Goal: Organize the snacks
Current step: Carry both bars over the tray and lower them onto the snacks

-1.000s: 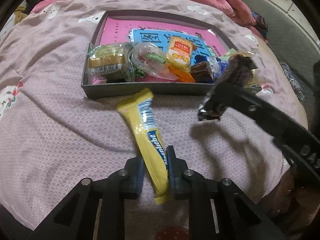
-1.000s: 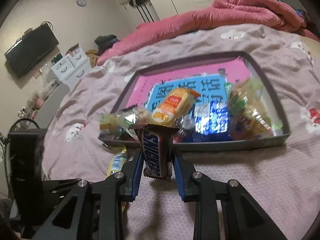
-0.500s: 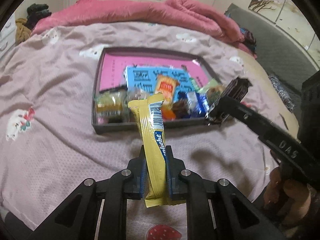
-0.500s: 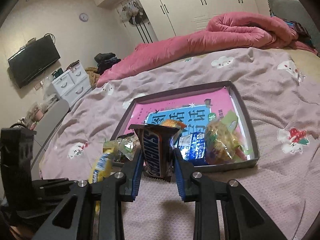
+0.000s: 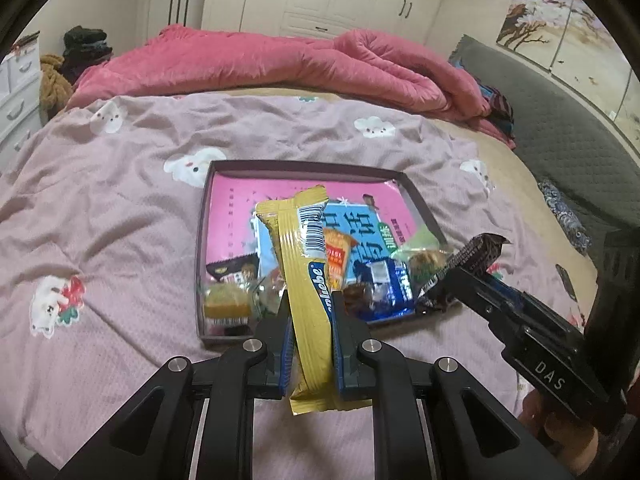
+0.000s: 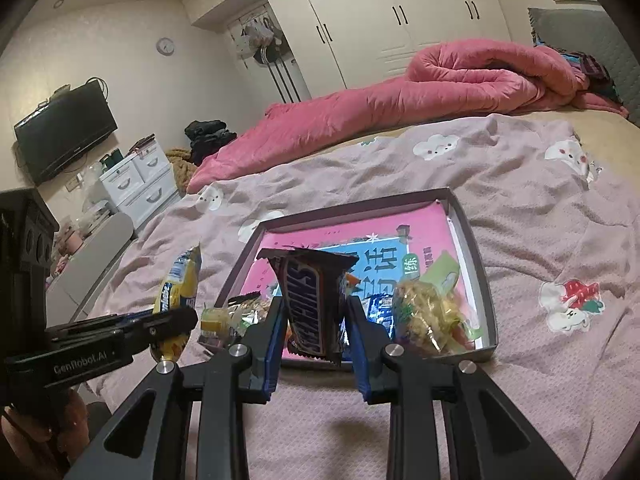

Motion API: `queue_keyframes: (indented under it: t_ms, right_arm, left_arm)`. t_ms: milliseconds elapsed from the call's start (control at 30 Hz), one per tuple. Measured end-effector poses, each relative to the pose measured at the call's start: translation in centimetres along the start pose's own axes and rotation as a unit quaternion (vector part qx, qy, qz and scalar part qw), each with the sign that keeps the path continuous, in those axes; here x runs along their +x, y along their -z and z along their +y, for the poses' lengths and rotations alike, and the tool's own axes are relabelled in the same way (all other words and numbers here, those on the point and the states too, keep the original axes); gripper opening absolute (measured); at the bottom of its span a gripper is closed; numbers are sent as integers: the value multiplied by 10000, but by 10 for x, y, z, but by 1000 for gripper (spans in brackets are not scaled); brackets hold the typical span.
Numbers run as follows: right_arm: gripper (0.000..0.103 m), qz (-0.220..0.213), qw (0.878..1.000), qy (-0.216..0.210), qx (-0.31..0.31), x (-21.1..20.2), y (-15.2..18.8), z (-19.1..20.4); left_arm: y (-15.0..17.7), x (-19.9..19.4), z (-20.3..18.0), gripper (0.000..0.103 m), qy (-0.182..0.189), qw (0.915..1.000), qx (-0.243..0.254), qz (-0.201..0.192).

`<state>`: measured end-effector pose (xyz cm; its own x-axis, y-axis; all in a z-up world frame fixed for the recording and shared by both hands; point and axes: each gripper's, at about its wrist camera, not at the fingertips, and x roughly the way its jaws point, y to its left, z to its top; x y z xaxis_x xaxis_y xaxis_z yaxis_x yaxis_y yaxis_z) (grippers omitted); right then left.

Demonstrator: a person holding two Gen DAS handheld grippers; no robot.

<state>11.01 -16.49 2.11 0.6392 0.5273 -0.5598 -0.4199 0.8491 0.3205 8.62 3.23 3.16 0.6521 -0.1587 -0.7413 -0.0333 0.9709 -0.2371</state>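
Observation:
My left gripper (image 5: 310, 300) is shut on a long yellow snack bar (image 5: 306, 272), which stands upright above the bedspread in front of the grey tray (image 5: 202, 240). My right gripper (image 6: 314, 308) is shut on a brown Snickers bar (image 6: 310, 300), held upright near the tray's (image 6: 474, 248) front edge. In the left wrist view the right gripper (image 5: 448, 280) shows at the right with the Snickers bar (image 5: 476, 254). In the right wrist view the left gripper (image 6: 176, 320) and yellow bar (image 6: 180, 284) show at the left. Several wrapped snacks (image 5: 380, 280) lie along the tray's near side on a pink and blue book (image 5: 236, 208).
The tray lies on a bed with a mauve patterned bedspread (image 5: 100, 200). A rolled pink duvet (image 5: 280, 64) is behind it. White drawers (image 6: 136, 180) and a wall television (image 6: 64, 128) are to the left, wardrobes (image 6: 400, 12) at the back. A hand (image 5: 560, 436) holds the right gripper.
Both grippers have risen with their bars. The yellow bar left the bedspread and now stands upright. The views tilted up, so the tray looks farther and more of the room shows.

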Motion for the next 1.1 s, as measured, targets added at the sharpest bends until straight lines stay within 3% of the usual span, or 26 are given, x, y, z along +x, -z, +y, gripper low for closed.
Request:
queue_keyframes:
  t_ms: [800, 1100]
  right_arm:
    - [30, 8, 9996, 295, 34, 7, -7, -17]
    - [30, 265, 9990, 353, 12, 19, -6, -17]
  left_arm:
    - [-15, 45, -9, 16, 175, 9996, -104, 204]
    - [-9, 63, -13, 16, 304, 9990, -2, 339]
